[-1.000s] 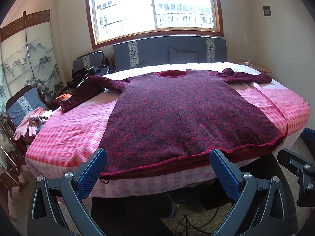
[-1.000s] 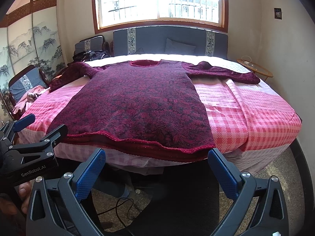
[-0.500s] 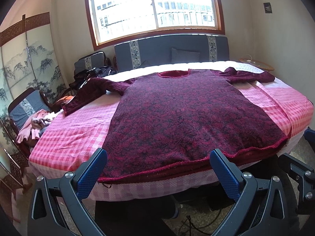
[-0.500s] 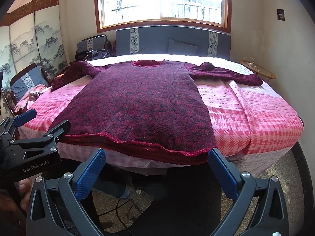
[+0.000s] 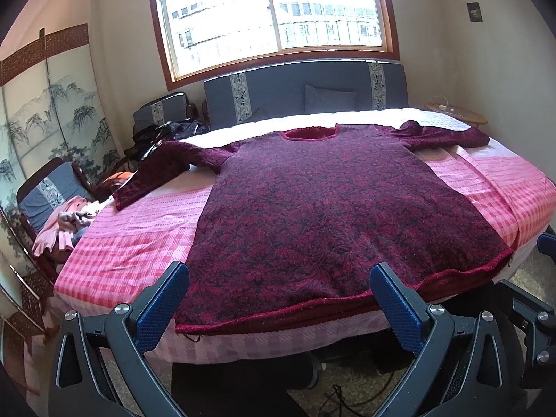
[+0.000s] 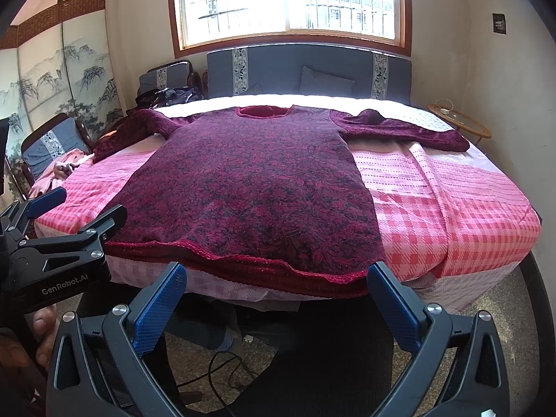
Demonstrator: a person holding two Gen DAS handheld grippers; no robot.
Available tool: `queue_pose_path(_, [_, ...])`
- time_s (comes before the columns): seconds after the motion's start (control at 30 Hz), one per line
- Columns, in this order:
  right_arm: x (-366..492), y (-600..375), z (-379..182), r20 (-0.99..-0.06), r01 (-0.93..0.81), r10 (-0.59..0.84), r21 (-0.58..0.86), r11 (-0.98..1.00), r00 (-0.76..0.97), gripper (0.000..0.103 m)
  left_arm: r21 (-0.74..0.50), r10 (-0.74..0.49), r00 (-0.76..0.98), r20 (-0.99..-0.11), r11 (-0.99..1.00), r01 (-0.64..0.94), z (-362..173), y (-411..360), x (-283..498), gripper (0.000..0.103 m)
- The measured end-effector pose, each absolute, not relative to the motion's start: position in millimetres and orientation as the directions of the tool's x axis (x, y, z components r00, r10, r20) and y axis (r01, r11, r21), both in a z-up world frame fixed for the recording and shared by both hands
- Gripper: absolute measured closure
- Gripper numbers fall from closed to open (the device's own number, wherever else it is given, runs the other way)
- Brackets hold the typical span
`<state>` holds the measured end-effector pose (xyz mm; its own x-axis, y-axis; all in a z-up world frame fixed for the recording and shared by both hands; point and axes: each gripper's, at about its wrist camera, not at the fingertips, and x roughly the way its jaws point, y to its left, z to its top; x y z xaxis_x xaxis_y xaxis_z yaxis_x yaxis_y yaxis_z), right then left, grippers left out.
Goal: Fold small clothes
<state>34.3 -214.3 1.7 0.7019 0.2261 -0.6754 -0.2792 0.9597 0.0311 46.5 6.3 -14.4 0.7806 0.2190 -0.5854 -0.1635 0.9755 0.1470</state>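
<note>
**Dark red sweater flat on the bed, both grippers off it**

A dark red knitted sweater with a black leaf pattern (image 5: 333, 215) lies spread face up on the bed's pink-and-white checked cover (image 5: 139, 243), neckline toward the grey padded headboard (image 5: 299, 93), both sleeves stretched out sideways. Its hem hangs slightly over the near edge of the bed.

The left gripper with blue textured pads (image 5: 279, 304) hovers before the hem's left half, jaws wide apart and holding nothing. The right gripper with the same blue pads (image 6: 274, 302) sits before the hem's right corner, jaws likewise spread and empty.

The left sleeve's cuff runs off the far side of the bed, so its end is hard to trace. Under the bed the floor is in deep shadow; only a dark cable (image 6: 222, 365) can be made out there. A pile on the dark wooden chair with grey cushion (image 5: 45, 194) looks like pink clothing (image 5: 66, 222), though the fisheye edge blurs it. In the right wrist view, part of a hand (image 6: 31, 344) is cut off by the frame.

Compared with a second ago, both cameras have closed in on the hem and the sweater fills more of each view; it lies unchanged.
</note>
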Motion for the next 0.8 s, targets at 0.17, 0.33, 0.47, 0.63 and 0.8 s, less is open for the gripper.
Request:
queue_pose_path(0.17, [40.0, -214.0, 0.0, -0.684, -0.283, 0.23, 0.035, 0.958, 0.693, 0.0, 0.15, 0.22, 0.775, -0.593, 0.975, -0.163, -15.6, 7.2, 51.7, 0.0])
queue_pose_path(0.33, [50.6, -213.0, -2.9, -0.699, -0.295, 0.246, 0.053, 0.954, 0.671, 0.0, 0.109, 0.159, 0.758, -0.632, 0.987, -0.116, -20.4, 16.2, 65.9, 0.0])
queue_pose_path(0.47, [62.4, -212.6, -1.8, -0.702, -0.305, 0.27, 0.078, 0.949, 0.659, 0.0, 0.046, 0.081, 0.743, -0.664, 0.997, -0.067, -21.6, 33.8, 85.0, 0.0])
queue_pose_path(0.63, [80.9, -209.9, -3.8, -0.709, -0.324, 0.295, 0.099, 0.941, 0.64, 0.0, -0.033, 0.022, 0.732, -0.681, 0.998, -0.061, -20.4, 69.0, 113.9, 0.0])
queue_pose_path(0.8, [109.2, -223.0, -3.6, -0.693, -0.347, 0.367, 0.177, 0.921, 0.621, 0.0, -0.078, 0.028, 0.736, -0.677, 0.991, -0.11, -22.0, 100.5, 140.3, 0.0])
